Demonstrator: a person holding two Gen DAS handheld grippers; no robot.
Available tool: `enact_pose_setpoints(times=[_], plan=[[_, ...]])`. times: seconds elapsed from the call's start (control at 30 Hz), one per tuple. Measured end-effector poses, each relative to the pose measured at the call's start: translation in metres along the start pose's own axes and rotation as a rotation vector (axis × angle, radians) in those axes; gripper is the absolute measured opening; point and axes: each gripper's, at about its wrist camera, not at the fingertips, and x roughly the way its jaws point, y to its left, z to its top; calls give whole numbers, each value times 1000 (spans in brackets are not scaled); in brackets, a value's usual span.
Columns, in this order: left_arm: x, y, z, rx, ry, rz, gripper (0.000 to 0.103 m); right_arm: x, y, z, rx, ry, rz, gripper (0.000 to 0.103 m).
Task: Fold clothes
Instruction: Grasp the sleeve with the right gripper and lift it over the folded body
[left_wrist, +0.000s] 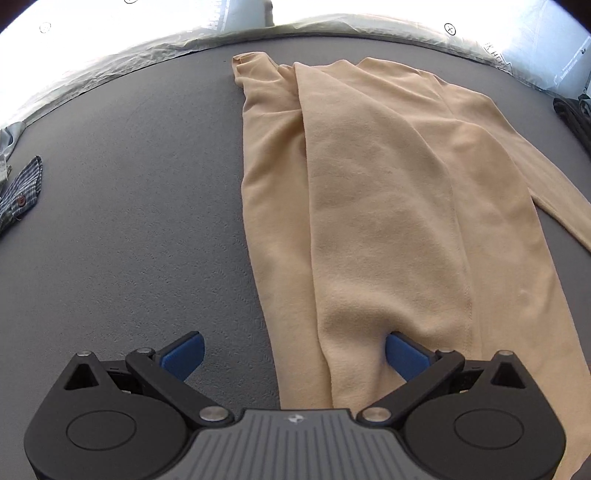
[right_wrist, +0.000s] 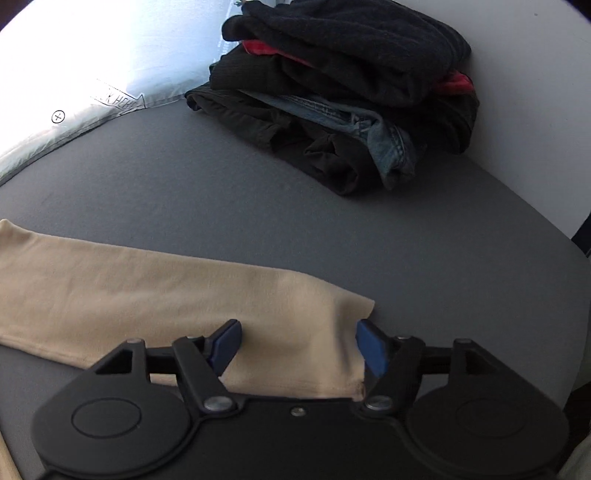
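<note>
A beige long-sleeved top (left_wrist: 376, 192) lies lengthwise on the grey surface (left_wrist: 129, 221), its left side folded over the middle. My left gripper (left_wrist: 295, 352) is open at the garment's near end, its blue fingers (left_wrist: 404, 352) spread either side of the folded edge. In the right wrist view, the top's beige sleeve (right_wrist: 147, 295) stretches across the surface, cuff end to the right. My right gripper (right_wrist: 299, 343) is open just over that cuff end, one blue finger on the cloth and one at its edge.
A stack of folded dark, red and denim clothes (right_wrist: 343, 96) sits at the back right of the grey surface (right_wrist: 221, 184). A checked shirt (left_wrist: 18, 195) lies at the far left. Pale sheeting (left_wrist: 110, 62) borders the far edge.
</note>
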Motion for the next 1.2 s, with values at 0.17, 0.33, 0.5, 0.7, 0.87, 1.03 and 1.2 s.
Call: enact_pose_setpoints(times=[0.17, 0.33, 0.5, 0.7, 0.87, 1.03, 1.2], plan=[[5, 7, 4, -13, 9, -26, 103, 7, -5, 13, 126, 61, 144, 35], [6, 12, 7, -3, 28, -36, 103, 11, -3, 24, 273, 127, 343, 9], [6, 14, 4, 0, 8, -39, 103, 9, 57, 0, 453, 323, 708, 5], [5, 15, -3, -1, -36, -40, 103, 2, 142, -36, 625, 582, 1151, 5], [0, 16, -15, -1, -98, -41, 103, -21, 206, -84, 394, 834, 1163, 25], [-4, 14, -25, -1, -152, -39, 103, -19, 197, -78, 427, 808, 1136, 48], [-2, 12, -15, -7, -109, -37, 103, -26, 173, -44, 273, 544, 987, 57]])
